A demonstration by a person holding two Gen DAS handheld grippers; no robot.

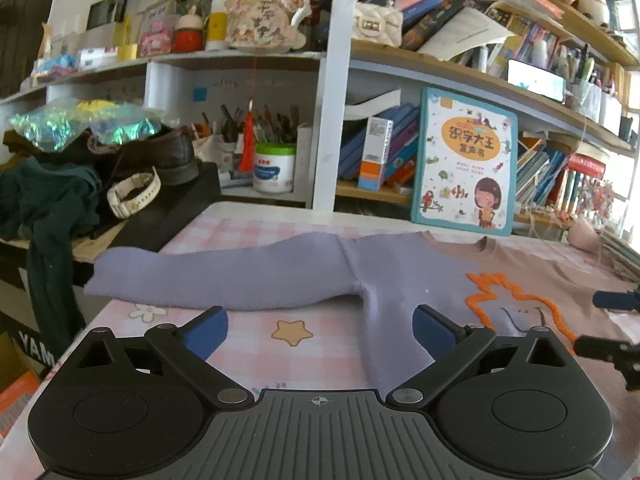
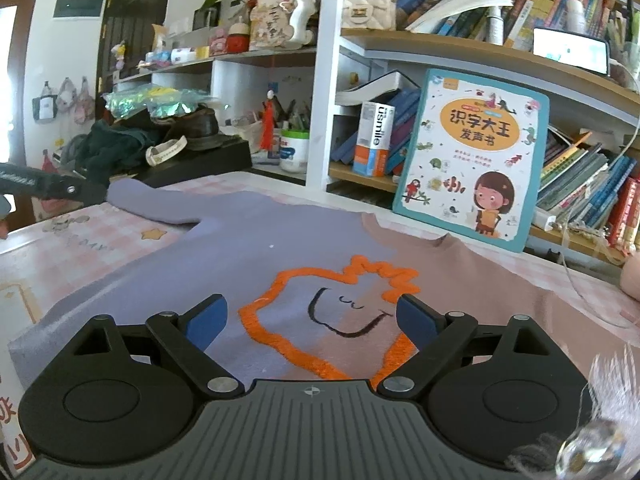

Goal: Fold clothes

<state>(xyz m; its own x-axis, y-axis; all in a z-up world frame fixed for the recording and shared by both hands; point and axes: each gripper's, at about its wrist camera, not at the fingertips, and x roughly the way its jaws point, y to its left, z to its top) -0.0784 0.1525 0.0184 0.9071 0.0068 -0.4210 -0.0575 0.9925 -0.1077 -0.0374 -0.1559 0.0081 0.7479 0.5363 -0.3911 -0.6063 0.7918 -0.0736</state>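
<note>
Left wrist view: at 11 o'clock a white tub (image 1: 275, 168) stands beside a pen holder (image 1: 256, 124) crammed with pens. The sweater (image 1: 384, 280) lies flat on the checked tablecloth (image 1: 248, 236), its lilac sleeve (image 1: 208, 276) stretched toward 9 o'clock, bare cloth below it. The left gripper (image 1: 320, 330) is spread wide, holding nothing.

Right wrist view: the sweater's orange outline (image 2: 320, 320) lies dead centre; a picture book (image 2: 472, 160) leans at 1 o'clock. The right gripper (image 2: 312, 320) gapes wide above the sweater, empty.

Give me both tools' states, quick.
Left tool: open, holding nothing, above the sweater.
Right tool: open, holding nothing.
</note>
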